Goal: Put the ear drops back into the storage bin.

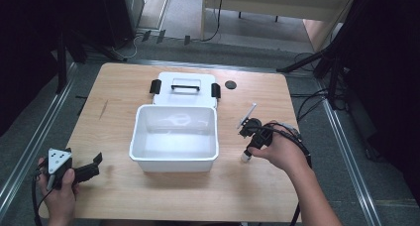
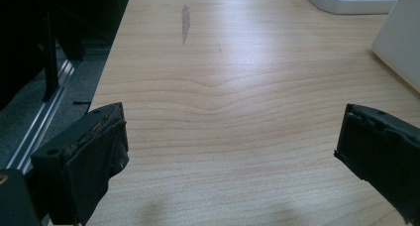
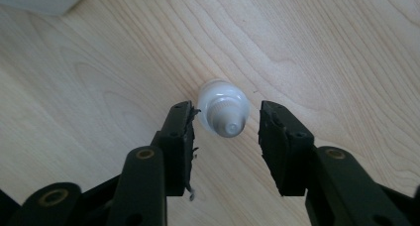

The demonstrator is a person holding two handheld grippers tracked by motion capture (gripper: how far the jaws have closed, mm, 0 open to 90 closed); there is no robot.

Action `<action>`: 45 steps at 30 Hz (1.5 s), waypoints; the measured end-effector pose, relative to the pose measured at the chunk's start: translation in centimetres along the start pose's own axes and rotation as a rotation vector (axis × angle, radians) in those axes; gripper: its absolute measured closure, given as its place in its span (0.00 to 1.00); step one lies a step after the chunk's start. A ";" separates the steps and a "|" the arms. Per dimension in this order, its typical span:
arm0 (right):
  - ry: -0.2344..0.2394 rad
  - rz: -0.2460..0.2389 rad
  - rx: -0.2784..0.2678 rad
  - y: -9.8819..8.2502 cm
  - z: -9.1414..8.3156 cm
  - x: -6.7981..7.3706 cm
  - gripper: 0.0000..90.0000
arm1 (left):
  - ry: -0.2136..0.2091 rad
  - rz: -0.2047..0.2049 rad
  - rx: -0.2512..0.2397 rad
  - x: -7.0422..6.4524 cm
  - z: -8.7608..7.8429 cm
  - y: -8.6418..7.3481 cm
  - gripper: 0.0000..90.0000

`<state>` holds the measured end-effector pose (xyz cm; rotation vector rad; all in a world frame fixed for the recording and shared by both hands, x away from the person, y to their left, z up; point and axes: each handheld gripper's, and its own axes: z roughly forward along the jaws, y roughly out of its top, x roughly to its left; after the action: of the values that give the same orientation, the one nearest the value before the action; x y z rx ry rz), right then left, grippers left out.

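Our two hands come in over the near edge of the desk (image 1: 124, 196), each holding a gripper. Our left hand (image 1: 59, 194) sits at the near left corner, and the left gripper (image 1: 94, 165) it holds points toward the middle of the desk with its jaws spread wide. In the left gripper view those jaws stand far apart at either side, with only bare wood grain between them and a grey smear (image 2: 185, 22) farther along the boards.

Our right hand (image 1: 278, 152) is near the right edge, about halfway back. The right gripper (image 1: 247, 149) points down at a small white bottle (image 1: 245, 156) that stands on the desk. In the right gripper view we look down on the bottle's cap (image 3: 224, 118). It lies between the two jaws, which are parted on either side; the left jaw looks just beside the bottle or touching it, and we cannot tell which, while the right jaw stands apart from it.

An open white bin (image 1: 143, 132) sits at the middle of the desk. Its lid (image 1: 163, 89), with black handle and latches, lies flat behind it, toward the far edge. A small dark round thing (image 1: 230, 84) lies near the far edge, right of the lid.
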<state>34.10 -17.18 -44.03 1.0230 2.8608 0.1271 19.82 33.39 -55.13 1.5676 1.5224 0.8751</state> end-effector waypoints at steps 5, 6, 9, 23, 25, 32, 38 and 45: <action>-0.017 -0.004 0.025 0.2 0.8 -0.1 0.70 | -0.001 0.000 0.001 0.0 0.0 0.0 0.00; -0.015 -0.003 0.023 0.3 0.8 -0.1 0.70 | -0.003 0.000 0.002 0.0 0.0 0.0 0.00; -0.011 0.008 0.024 0.3 1.1 -0.1 0.73 | -0.003 0.000 0.002 0.0 0.0 0.0 0.00; 0.016 0.011 0.035 0.2 1.2 -0.4 0.80 | -0.004 0.000 0.002 0.0 0.0 0.0 0.00; 0.007 0.007 0.041 0.2 1.1 -0.2 0.80 | -0.004 0.000 0.002 0.0 0.0 0.0 0.00; -0.010 -0.029 0.033 0.5 -0.1 -0.1 0.80 | -0.003 0.001 0.003 0.0 0.0 0.0 0.00; -0.011 -0.052 0.025 1.2 -1.8 -0.1 0.80 | -0.005 0.007 0.005 0.0 0.0 0.0 0.00; -0.014 -0.084 0.000 2.4 -4.2 0.0 0.80 | -0.008 0.008 0.006 0.0 -0.1 0.0 0.00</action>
<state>35.03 -15.51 -39.58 0.8979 2.8855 0.1134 19.78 33.40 -55.09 1.5809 1.5150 0.8688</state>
